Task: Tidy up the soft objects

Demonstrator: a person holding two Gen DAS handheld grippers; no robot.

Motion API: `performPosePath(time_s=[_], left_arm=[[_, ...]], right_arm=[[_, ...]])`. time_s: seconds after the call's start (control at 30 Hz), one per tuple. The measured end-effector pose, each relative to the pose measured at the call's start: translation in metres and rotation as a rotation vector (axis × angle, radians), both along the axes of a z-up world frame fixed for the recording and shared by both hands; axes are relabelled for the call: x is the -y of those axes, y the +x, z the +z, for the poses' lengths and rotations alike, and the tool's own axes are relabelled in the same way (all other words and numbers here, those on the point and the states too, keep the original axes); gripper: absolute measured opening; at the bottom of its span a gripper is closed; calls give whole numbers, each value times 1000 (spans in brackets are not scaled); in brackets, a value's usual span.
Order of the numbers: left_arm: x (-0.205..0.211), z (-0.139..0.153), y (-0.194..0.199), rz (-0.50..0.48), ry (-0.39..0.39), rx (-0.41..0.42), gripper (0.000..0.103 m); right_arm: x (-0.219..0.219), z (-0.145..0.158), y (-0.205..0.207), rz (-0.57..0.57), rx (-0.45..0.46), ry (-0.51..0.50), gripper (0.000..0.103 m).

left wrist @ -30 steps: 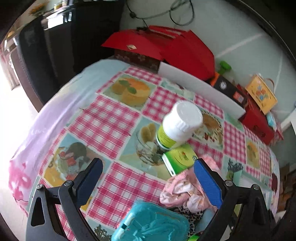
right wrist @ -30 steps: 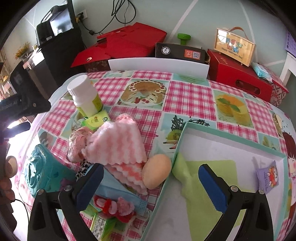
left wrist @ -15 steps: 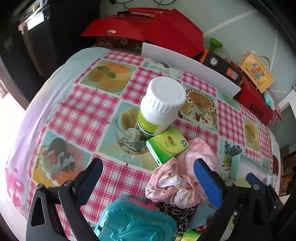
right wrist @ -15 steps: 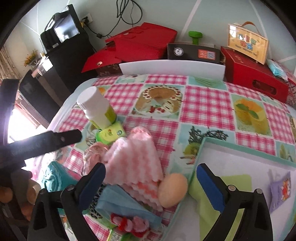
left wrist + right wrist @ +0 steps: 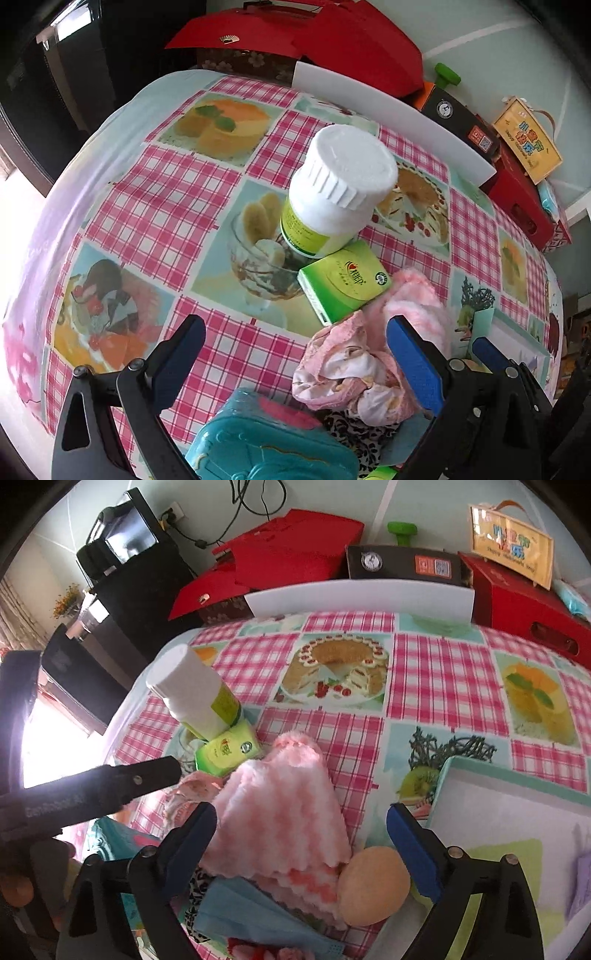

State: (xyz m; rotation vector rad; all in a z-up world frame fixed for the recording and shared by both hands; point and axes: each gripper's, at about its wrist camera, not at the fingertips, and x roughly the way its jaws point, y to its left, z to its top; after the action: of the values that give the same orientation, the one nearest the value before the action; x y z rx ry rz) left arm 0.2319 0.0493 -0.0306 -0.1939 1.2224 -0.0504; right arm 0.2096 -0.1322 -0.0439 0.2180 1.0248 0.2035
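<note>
A pile of soft things lies on the checked tablecloth (image 5: 443, 672). In the right wrist view my right gripper (image 5: 303, 838) hangs over a pink-and-white fuzzy cloth (image 5: 280, 812). Its jaws are closing with the cloth between them, and the pads are not pressing it. A peach foam ball (image 5: 373, 882) and a blue face mask (image 5: 236, 908) lie beside the cloth. My left gripper (image 5: 295, 350) stands open just left of a crumpled pink floral cloth (image 5: 347, 369), holding nothing. A leopard-print cloth (image 5: 351, 432) shows under the floral one.
A white bottle (image 5: 340, 192) and a green box (image 5: 343, 284) stand just beyond the pile. A teal case (image 5: 258, 446) lies below my left gripper. A teal-rimmed tray (image 5: 517, 786) at the right holds a green cloth (image 5: 498, 860). Red boxes (image 5: 295, 554) line the far edge.
My right gripper swung left, from over the tray to over the fuzzy pink cloth, and its jaws narrowed a little. My left gripper sank closer to the bottle and the floral cloth.
</note>
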Motion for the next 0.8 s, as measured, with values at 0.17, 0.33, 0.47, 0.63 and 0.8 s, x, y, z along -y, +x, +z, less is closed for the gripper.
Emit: performPosePath(time_s=[0.17,0.33,0.47,0.63,0.8], left_arm=[[2,-5,0,-1,-13,-35,99],[3,-6,-1,-3,-7,-38,99],[4,-7,0,-8,-6,-41,99],[8,-9,2,-21,-25,-49,99],[15,-9,2,-54,-49,-51,99]], right_arm=[[-5,-6,1,22,-6,-15,91],[-7,-7,2,38,-5,-5,82],[-10,-8,1,62,-7,2,69],[-11,-11,1,71,-8,-3,55],[-5,-11,1,59,-12,0,42]])
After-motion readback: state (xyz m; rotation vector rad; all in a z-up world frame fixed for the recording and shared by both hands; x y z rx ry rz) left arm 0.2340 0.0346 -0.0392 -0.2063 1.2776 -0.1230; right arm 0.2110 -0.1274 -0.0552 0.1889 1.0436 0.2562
